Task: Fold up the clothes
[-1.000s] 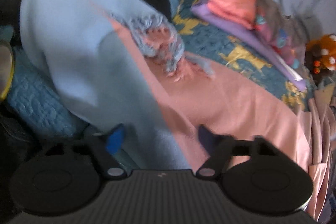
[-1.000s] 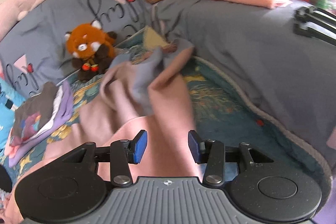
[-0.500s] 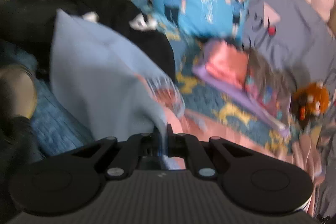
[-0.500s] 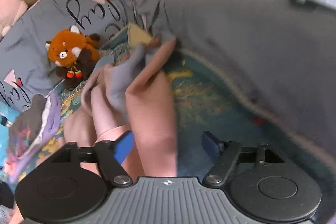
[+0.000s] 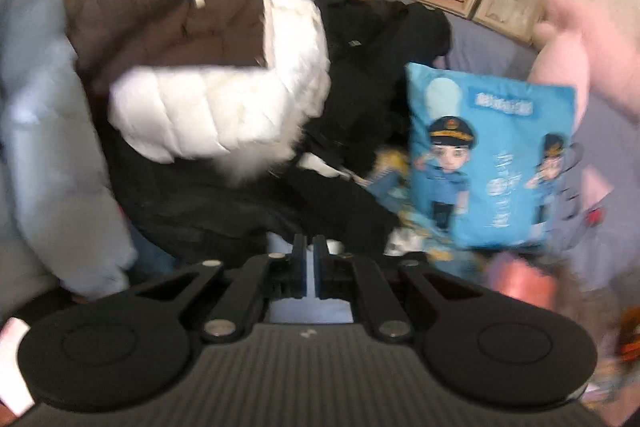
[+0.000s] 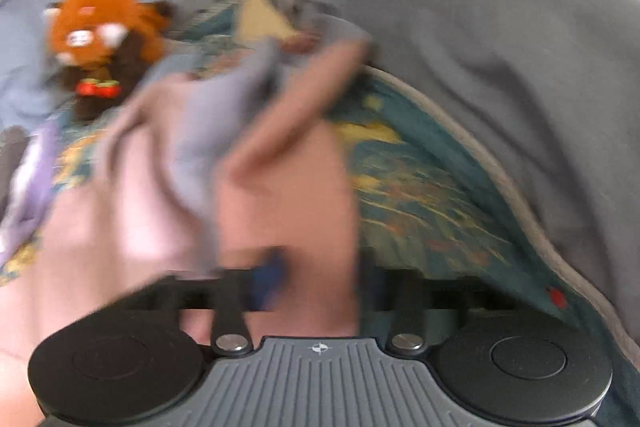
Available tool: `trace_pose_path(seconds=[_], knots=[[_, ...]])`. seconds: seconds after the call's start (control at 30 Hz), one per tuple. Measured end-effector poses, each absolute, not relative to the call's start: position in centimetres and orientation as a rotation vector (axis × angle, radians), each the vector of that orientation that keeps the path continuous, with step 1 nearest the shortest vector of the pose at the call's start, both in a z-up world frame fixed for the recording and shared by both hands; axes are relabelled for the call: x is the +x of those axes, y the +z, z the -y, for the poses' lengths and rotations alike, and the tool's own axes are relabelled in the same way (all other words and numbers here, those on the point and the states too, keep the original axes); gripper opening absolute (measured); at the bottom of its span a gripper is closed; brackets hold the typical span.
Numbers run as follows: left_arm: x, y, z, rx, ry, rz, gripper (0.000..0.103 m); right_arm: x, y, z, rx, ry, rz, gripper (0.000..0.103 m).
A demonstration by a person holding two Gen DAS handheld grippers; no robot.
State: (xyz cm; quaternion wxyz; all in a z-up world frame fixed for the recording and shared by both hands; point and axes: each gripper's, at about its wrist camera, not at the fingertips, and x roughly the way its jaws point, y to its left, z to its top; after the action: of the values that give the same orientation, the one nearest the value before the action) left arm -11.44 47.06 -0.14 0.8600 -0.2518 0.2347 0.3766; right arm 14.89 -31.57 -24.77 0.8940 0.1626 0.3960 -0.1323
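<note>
The garment is a cloth that is pink (image 6: 288, 211) on one side and pale grey-blue (image 6: 208, 131) on the other, lying rumpled on the bed. In the right wrist view, a pink fold runs between the blue-padded fingers of my right gripper (image 6: 322, 279), which stand apart on either side of it; the image is blurred. My left gripper (image 5: 309, 267) is raised, with its jaws pressed almost together on a thin edge of the pale blue cloth (image 5: 310, 307). More pale blue fabric (image 5: 48, 147) hangs along the left edge of that view.
Ahead of the left gripper lies a heap of jackets, white puffer (image 5: 216, 107), brown (image 5: 168, 27) and black (image 5: 368, 75), beside a blue cartoon pillow (image 5: 492, 163). A red panda plush (image 6: 100, 39), a grey duvet (image 6: 480, 47) and the teal patterned sheet (image 6: 420, 187) surround the garment.
My left gripper closed on the pale blue cloth and lifted, so its view swung from the bed up to the jackets. My right gripper moved forward over the pink fold and its fingers narrowed.
</note>
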Motion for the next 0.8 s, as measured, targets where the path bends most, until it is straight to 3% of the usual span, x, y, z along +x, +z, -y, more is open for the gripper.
trace_pose_path(seconds=[0.13,0.3,0.6,0.63,0.7,0.8], knots=[[-10.3,-0.6,-44.8,-0.398,0.677,-0.603,0.008,14.1,-23.7,31.7,0.44,-0.285,-0.787,0.007],[-9.3,-6.2,-40.0,-0.503,0.438,-0.762,0.035,11.9,-22.5,32.9,0.512,-0.286,-0.745,0.007],[-10.5,-15.8,-35.2,-0.804,0.278,-0.988,0.038,9.9,-20.0,35.0,0.548,-0.261,-0.698,0.007],[-10.5,-16.4,-34.9,-0.817,0.276,-1.003,0.041,9.8,-19.8,35.0,0.555,-0.257,-0.694,0.007],[-10.5,-17.7,-34.2,-0.841,0.273,-1.035,0.062,9.7,-19.4,35.0,0.564,-0.248,-0.687,0.007],[-10.4,-18.4,-33.1,-0.818,0.269,-1.043,0.077,9.7,-18.8,34.8,0.563,-0.236,-0.684,0.007]])
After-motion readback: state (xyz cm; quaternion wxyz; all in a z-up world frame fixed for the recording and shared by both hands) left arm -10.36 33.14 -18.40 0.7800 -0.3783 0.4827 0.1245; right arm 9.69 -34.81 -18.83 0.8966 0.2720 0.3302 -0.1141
